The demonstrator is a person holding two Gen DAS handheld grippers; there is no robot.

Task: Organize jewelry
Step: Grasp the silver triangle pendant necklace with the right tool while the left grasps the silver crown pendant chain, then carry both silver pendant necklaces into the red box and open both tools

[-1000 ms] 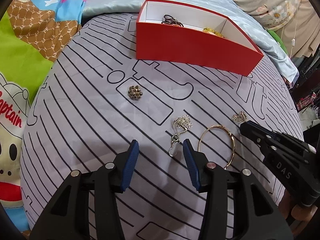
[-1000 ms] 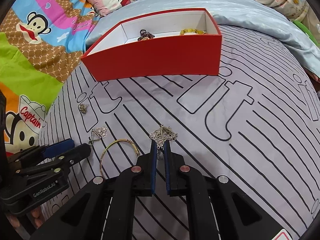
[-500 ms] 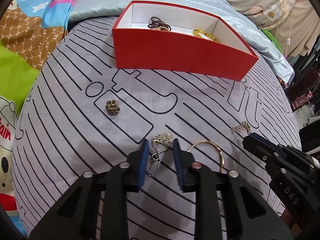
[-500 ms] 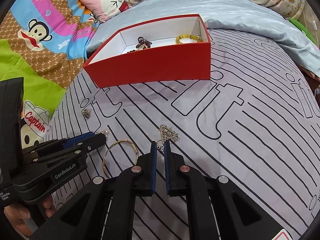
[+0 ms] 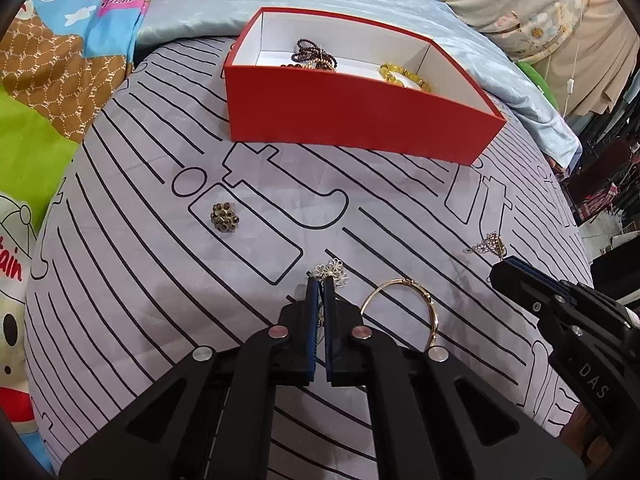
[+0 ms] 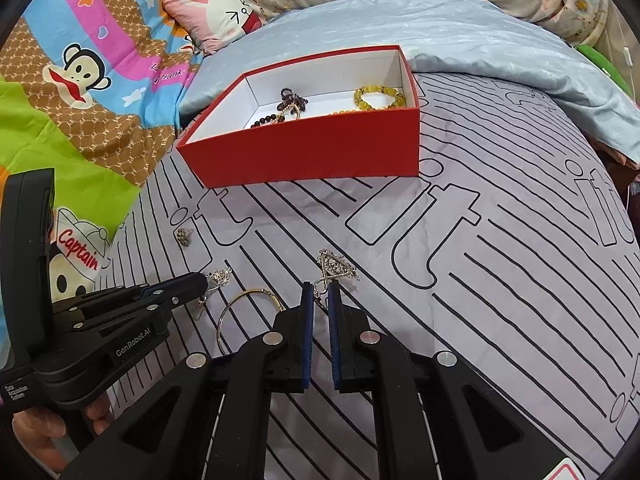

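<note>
On striped sheet, left tool (image 5: 320, 282) clamping silver flower pendant (image 5: 333, 271), right tool (image 6: 321, 290) pinching triangular pendant (image 6: 335, 265)

Bed: striped grey sheet (image 5: 120, 280), pale blue quilt (image 5: 200, 16), cartoon blanket (image 6: 80, 80).

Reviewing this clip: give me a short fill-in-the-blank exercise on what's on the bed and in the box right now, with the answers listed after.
1. The box holding beaded bracelets is coloured ____.
2. The left gripper has its jaws closed on a silver ____-shaped piece.
3. The gold bangle lies on the cloth ____ the two grippers.
4. The yellow bead bracelet lies ____ the box.

Missing words: red; flower; between; inside
</note>
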